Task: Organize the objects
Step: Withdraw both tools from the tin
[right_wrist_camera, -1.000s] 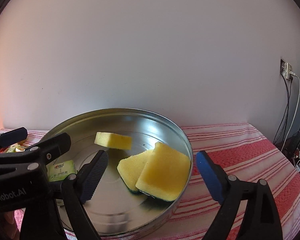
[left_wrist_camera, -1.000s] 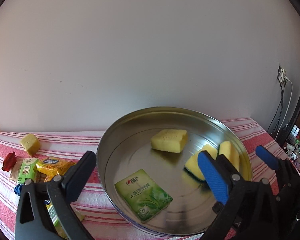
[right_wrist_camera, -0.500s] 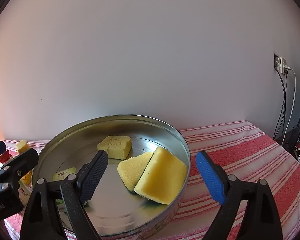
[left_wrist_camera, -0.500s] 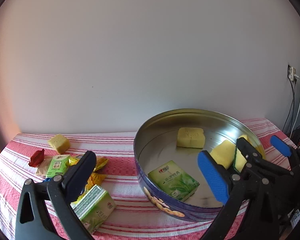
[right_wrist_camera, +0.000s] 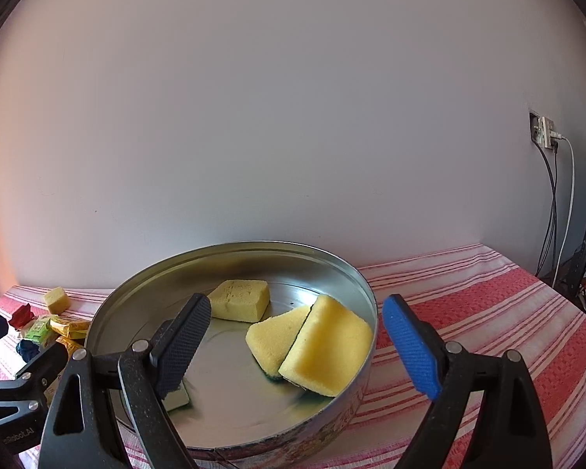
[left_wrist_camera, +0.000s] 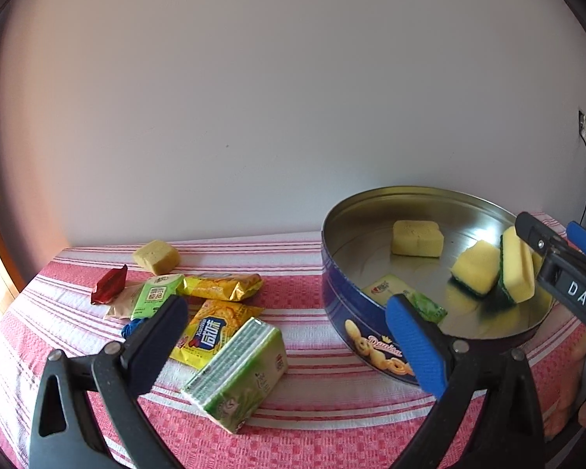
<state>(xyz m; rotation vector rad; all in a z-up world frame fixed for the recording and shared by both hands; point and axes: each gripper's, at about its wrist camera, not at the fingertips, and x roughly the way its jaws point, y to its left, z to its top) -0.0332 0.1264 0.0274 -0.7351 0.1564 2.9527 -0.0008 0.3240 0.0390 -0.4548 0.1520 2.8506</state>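
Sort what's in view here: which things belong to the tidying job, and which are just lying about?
Part of the job:
- round tin
- three sponges in it
- green sachet in it
- loose sponge cube
- red wrapper
- yellow snack packets
- tissue pack
- small green packet

Just there:
- striped tablecloth
- wall socket and cables

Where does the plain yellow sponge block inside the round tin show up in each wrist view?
Left wrist view: plain yellow sponge block lies right of centre, on the tin floor near the far wall.
Right wrist view: it lies just left of centre, beyond the dark pad of the right tool.
Shared landmark: the round cookie tin, with two green-backed scouring sponges leaning together inside.
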